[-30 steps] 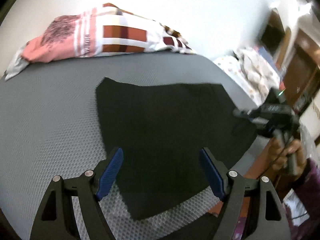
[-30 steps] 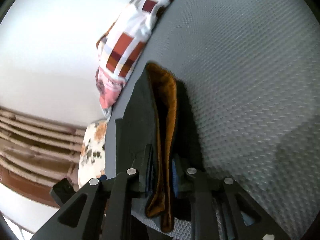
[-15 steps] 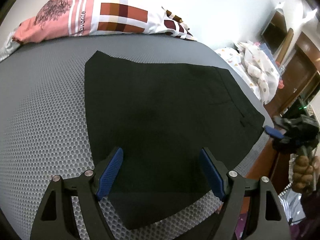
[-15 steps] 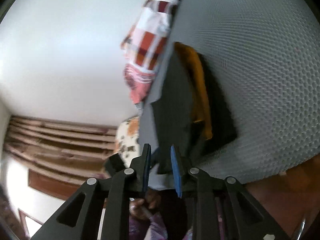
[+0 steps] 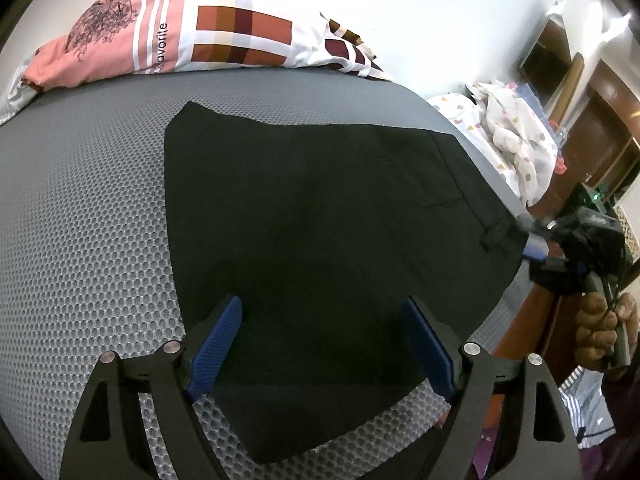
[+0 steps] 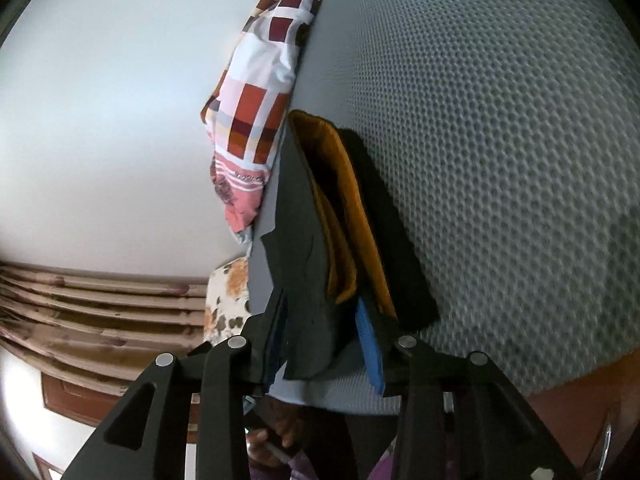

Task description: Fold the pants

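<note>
Black pants (image 5: 312, 240) lie folded flat on the grey mesh mattress (image 5: 80, 220). My left gripper (image 5: 324, 344) is open above their near edge, holding nothing. My right gripper (image 5: 534, 248) is at the pants' right waistband corner. In the right wrist view my right gripper (image 6: 324, 344) is part open, and the waistband corner of the pants (image 6: 304, 280), with orange lining (image 6: 344, 216), sits loosely between the blue pads (image 6: 370, 348).
A patchwork pillow (image 5: 224, 36) lies at the back of the mattress against the white wall. A heap of printed bedding (image 5: 512, 136) and brown wooden furniture (image 5: 600, 128) are at the right. The mattress's right edge (image 5: 500, 312) drops off beside my right gripper.
The right gripper, shut on the waistband a second ago, has opened and now sits around the corner. The pants have been laid flat. The left gripper has moved closer over them.
</note>
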### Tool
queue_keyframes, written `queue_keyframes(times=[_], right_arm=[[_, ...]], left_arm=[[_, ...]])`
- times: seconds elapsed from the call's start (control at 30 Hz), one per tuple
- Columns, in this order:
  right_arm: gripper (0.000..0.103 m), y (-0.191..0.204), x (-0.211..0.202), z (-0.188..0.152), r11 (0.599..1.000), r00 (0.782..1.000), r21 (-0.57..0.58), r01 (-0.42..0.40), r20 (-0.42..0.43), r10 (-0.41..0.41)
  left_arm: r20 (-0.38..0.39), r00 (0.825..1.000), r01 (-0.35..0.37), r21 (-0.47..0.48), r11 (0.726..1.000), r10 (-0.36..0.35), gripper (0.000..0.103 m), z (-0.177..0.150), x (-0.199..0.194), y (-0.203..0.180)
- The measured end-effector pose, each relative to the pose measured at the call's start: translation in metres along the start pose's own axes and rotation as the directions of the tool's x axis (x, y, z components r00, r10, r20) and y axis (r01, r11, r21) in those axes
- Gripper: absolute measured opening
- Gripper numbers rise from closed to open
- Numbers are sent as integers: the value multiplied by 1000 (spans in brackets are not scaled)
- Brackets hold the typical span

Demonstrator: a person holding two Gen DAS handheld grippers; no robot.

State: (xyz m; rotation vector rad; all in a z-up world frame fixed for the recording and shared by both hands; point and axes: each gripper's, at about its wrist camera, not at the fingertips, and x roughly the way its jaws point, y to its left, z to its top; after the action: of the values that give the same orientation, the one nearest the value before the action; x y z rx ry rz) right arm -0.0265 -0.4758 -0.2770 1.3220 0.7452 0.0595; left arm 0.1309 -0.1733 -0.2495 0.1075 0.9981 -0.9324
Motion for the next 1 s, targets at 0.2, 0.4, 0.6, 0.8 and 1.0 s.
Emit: queue_keyframes(times=[0.2, 0.4, 0.6, 0.8, 1.0], right_arm=[[13, 42, -16, -17, 991, 999, -124, -45, 22, 48], [10, -18, -1, -23, 1000, 1000, 9, 25, -19, -25], [9, -28, 7, -21, 999, 999, 52, -14, -33, 16], [16, -22, -8, -18, 1000, 998, -5, 0, -59, 0], [51, 11, -33, -1, 978, 993, -174, 118, 17, -117]], left_arm=[[-9, 1000, 11, -29, 1000, -11, 83, 1, -5, 4], [-16, 1000, 1, -19, 1000, -1, 83, -2, -3, 3], [-26, 998, -48, 61, 997, 50, 84, -4, 3, -7], [-30, 998, -58, 84, 995, 60, 88, -6, 5, -11], [-26, 998, -52, 74, 996, 54, 89, -6, 5, -10]])
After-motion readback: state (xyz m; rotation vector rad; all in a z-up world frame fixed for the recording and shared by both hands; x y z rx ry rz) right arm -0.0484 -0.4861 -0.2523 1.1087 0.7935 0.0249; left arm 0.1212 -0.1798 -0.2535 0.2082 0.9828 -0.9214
